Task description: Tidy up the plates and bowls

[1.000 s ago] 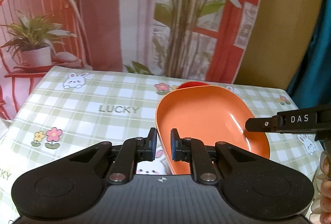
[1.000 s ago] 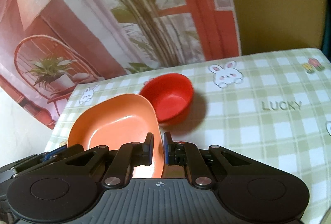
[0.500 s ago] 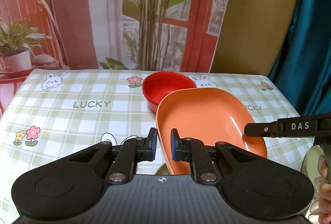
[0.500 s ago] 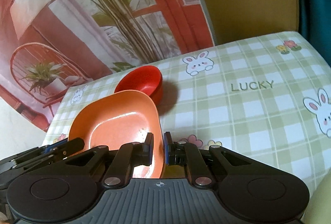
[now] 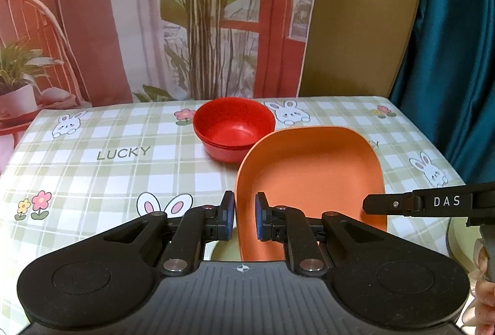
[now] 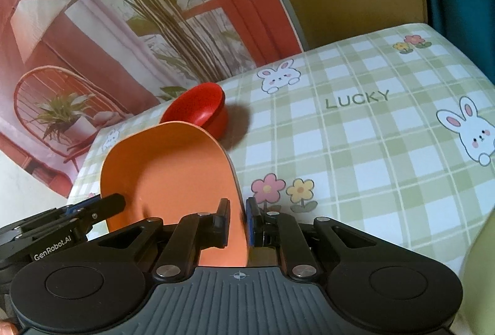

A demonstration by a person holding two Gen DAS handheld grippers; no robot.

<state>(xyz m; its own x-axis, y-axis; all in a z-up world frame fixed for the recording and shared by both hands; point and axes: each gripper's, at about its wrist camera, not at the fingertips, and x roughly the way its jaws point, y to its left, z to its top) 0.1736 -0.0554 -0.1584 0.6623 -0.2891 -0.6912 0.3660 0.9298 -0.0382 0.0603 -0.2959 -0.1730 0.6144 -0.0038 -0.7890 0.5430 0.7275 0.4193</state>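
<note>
An orange oblong plate [image 5: 312, 177] is held above the table by both grippers. My left gripper [image 5: 244, 219] is shut on the plate's left rim. My right gripper [image 6: 237, 222] is shut on the opposite rim of the same orange plate [image 6: 173, 171]. The right gripper's finger [image 5: 411, 204] shows at the plate's right side in the left wrist view, and the left gripper's fingers [image 6: 92, 206] show at the lower left of the right wrist view. A stack of red bowls [image 5: 234, 128] sits on the table just beyond the plate, also seen as red bowls [image 6: 198, 109] in the right wrist view.
The table wears a green checked cloth [image 5: 123, 167] with bunnies, flowers and LUCKY print. A pale green dish edge [image 5: 224, 250] peeks out under the plate, and another pale green rim [image 6: 481, 257] lies at the right. A printed backdrop stands behind the table; a teal curtain [image 5: 458, 56] hangs at the right.
Both grippers have carried the orange plate to the right across the table. The red bowls, almost hidden behind the plate before, are now in full view.
</note>
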